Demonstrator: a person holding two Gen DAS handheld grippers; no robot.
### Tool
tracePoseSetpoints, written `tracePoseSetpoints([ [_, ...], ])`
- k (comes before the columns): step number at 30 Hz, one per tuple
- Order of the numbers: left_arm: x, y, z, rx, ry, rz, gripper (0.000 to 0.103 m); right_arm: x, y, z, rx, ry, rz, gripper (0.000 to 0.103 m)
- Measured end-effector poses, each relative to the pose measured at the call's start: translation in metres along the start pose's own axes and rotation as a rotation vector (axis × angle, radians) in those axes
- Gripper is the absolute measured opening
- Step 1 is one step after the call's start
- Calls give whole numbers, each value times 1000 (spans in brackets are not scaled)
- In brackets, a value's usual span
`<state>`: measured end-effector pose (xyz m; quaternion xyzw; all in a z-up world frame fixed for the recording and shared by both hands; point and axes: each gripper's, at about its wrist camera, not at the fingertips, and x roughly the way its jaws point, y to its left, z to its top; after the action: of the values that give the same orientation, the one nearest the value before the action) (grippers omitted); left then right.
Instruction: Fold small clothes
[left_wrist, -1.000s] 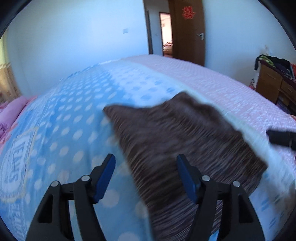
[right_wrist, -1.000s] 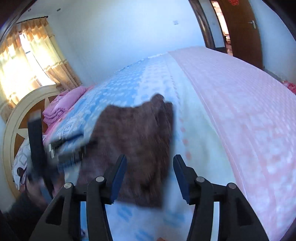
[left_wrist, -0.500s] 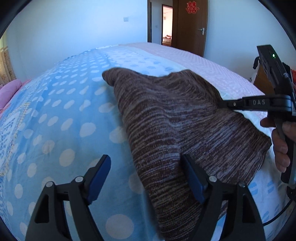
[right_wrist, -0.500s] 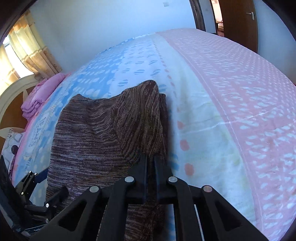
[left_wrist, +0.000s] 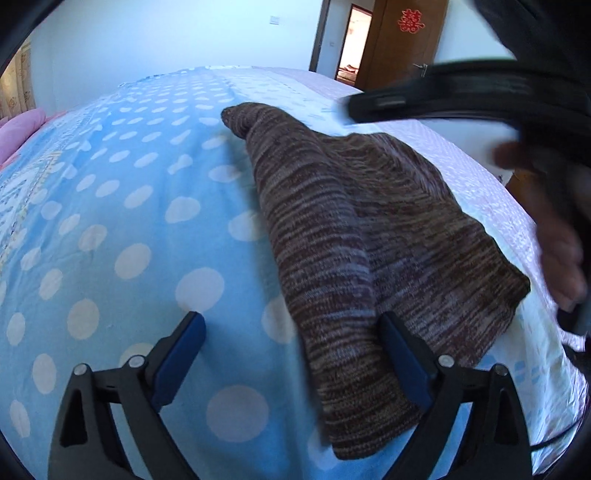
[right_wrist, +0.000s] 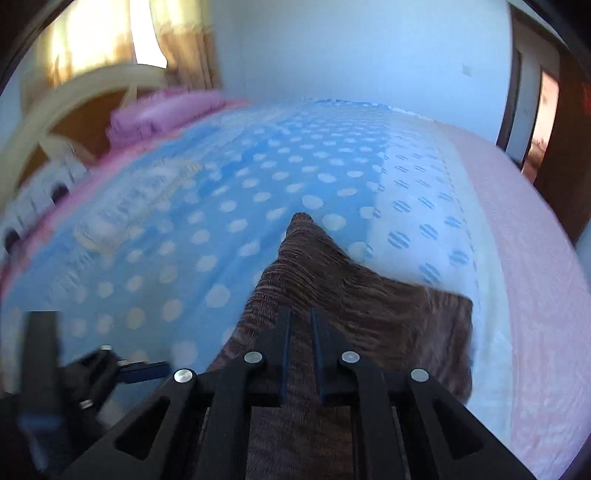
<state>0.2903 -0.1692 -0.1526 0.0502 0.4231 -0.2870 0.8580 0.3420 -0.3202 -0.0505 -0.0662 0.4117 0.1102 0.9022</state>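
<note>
Brown knit garment (left_wrist: 362, 240) on bed (left_wrist: 129, 221): soft, light, floppy; grab edges. Right hand-held gripper (right_wrist: 300, 328) pinches its fabric; left hand-held gripper (left_wrist: 291, 354) jaws opening, gripping nothing.

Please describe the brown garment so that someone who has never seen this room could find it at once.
Look at the large bed with the blue, white-dotted bedsheet. On it lies a brown-and-grey striped knitted garment, partly folded. It is the only dark, knitted thing on the bed.

Blue polka-dot bedspread (left_wrist: 147, 206), pink pillow (right_wrist: 166, 114), wooden door (left_wrist: 402, 44).
</note>
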Motion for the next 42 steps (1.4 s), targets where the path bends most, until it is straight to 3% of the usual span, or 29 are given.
tracePoseSetpoints([
  [5, -2, 0, -2, 4, -6, -2, 97, 71, 18, 2, -62, 133, 20, 11],
  [8, -2, 1, -3, -3, -7, -17, 99, 69, 11, 3, -37, 97, 48, 10],
  [12, -7, 6, -3, -26, -29, -52, 99, 43, -6, -5, 60, 65, 98, 13],
  [14, -16, 20, -5, -94, -80, -93, 99, 16, -15, -18, 93, 21, 117, 23],
  [17, -18, 38, -5, -193, -99, -108, 99, -16, -37, -42, 131, -37, 26, 26],
  [20, -15, 45, -4, -241, -90, -113, 99, -51, -87, -70, 292, -103, 18, 26],
  [22, -17, 42, -3, -232, -95, -93, 99, -63, -108, -86, 360, -108, -7, 26],
  [24, -18, 39, 0, -216, -95, -89, 99, -71, -116, -104, 407, -78, 41, 26],
  [27, -25, 37, 10, -213, -120, -73, 99, -72, -109, -129, 424, -21, 126, 26],
  [30, -23, 30, 27, -162, -135, -7, 100, -64, -96, -144, 425, 38, 158, 26],
  [31, -19, 27, 35, -142, -130, 25, 101, -60, -94, -147, 429, 61, 149, 11],
  [32, -13, 25, 38, -124, -117, 59, 101, -55, -87, -153, 420, 98, 124, 8],
  [35, 5, 23, 45, -79, -76, 127, 103, -64, -79, -163, 404, 110, 103, 8],
  [39, 12, 20, 39, -48, -77, 141, 103, -64, -86, -177, 432, 144, 122, 9],
  [41, 11, 19, 39, -44, -79, 147, 103, -66, -91, -171, 445, 131, 113, 18],
  [42, 7, 18, 39, -43, -91, 146, 103, -70, -93, -166, 443, 119, 92, 19],
])
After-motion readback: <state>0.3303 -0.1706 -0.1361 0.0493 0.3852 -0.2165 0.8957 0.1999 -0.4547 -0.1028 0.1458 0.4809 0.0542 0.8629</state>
